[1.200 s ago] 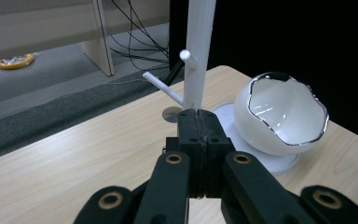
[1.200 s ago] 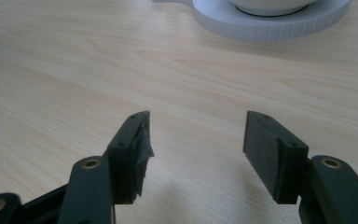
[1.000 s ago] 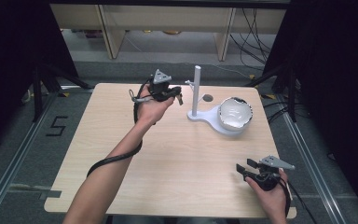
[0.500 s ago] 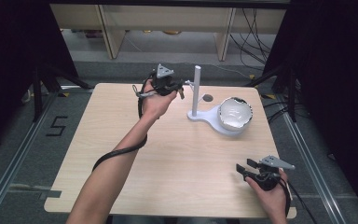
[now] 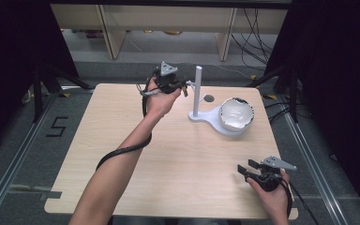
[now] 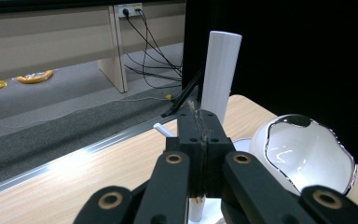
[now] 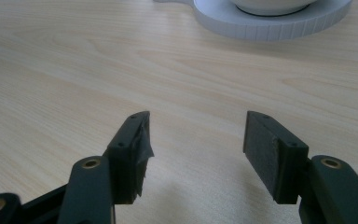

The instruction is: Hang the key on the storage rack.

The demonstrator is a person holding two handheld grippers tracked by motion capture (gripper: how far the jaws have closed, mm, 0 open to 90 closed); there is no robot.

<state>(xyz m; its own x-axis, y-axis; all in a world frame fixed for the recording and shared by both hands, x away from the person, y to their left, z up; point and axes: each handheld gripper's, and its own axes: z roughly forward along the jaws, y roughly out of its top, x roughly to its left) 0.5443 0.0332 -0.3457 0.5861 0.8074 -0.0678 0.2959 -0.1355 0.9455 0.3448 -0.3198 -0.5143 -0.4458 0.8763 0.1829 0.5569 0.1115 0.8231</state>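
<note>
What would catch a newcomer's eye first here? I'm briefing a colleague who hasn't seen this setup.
Probably the white stand at the table's far side, its upright post beside a glossy white bowl on its base. The left gripper, jaws shut, is raised by the post; the right gripper rests open near the front right corner.

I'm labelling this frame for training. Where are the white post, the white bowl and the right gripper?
white post (image 5: pixel 198 91): high view, mid-shaft.
white bowl (image 5: pixel 236 114): high view, inner surface.
right gripper (image 7: pixel 196 140): right gripper view, midway between the open fingertips.
</note>
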